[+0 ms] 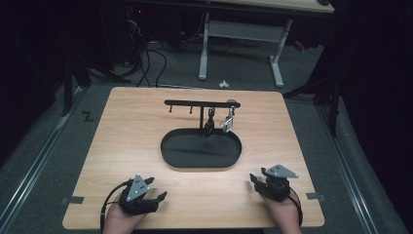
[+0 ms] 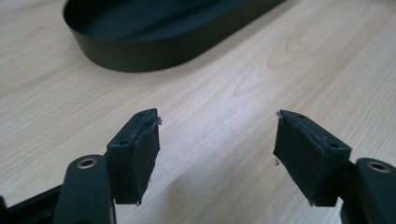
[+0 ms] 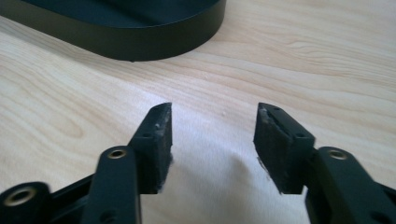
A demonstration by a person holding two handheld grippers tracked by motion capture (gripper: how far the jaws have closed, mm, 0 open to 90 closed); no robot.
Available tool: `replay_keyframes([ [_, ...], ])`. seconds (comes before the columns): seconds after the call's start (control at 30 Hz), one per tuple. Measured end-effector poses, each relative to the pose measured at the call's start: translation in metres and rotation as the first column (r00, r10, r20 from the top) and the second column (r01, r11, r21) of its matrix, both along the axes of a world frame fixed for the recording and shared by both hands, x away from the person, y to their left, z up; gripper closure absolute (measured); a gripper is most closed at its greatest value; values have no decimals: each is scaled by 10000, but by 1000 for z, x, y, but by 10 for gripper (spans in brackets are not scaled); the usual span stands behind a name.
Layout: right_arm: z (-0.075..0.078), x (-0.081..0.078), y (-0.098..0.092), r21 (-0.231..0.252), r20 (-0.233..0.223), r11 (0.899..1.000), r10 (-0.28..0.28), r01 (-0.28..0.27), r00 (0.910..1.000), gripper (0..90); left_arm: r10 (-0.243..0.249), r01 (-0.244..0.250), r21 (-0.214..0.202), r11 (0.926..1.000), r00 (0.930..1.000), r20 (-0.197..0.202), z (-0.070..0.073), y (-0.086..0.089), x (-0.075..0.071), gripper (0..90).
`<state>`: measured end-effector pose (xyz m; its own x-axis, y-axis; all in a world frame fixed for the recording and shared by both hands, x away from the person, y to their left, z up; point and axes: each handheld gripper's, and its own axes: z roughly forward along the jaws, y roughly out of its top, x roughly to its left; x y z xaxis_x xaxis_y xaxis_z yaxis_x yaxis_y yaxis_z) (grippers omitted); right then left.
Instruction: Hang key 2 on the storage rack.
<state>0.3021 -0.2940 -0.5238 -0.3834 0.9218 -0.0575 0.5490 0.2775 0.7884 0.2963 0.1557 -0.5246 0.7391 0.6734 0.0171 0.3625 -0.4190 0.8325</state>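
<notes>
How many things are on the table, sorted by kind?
Black oval tray: 1
Black hook rack: 1
Items hanging on the rack: 2, a dark one and a silvery one
Tongs: 2, left and right
Total: 6

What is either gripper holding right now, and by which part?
Nothing. The left gripper and right gripper both stand open over bare table, near the black tray.

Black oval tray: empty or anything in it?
Empty. The tray shows a bare black floor in the high view; the two items hang from the rack above its far rim.
</notes>
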Motion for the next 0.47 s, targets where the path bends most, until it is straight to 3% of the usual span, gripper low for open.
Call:
replay_keyframes([
  [0.07, 0, -6, -3, 20, 101, 9999, 146, -146, 9998, 451, 63, -62, -131, 9999, 10000, 67, 2, 0, 0, 315],
  [0.17, 7, -8, -12, 135, 420, 9998, -133, 127, 9990, 443, -13, 11, 183, 9998, 9999, 118, 1, -3, -1, 314],
  [0.23, 6, -7, -17, 443, 346, 9983, -387, 372, 9987, 437, -17, 13, 263, 9997, 9999, 154, 1, -4, -2, 313],
  [0.47, -1, -10, -18, 355, 155, 9983, -458, 452, 9988, 429, -86, 82, 135, 9999, 9997, 243, 4, -5, -4, 313],
])
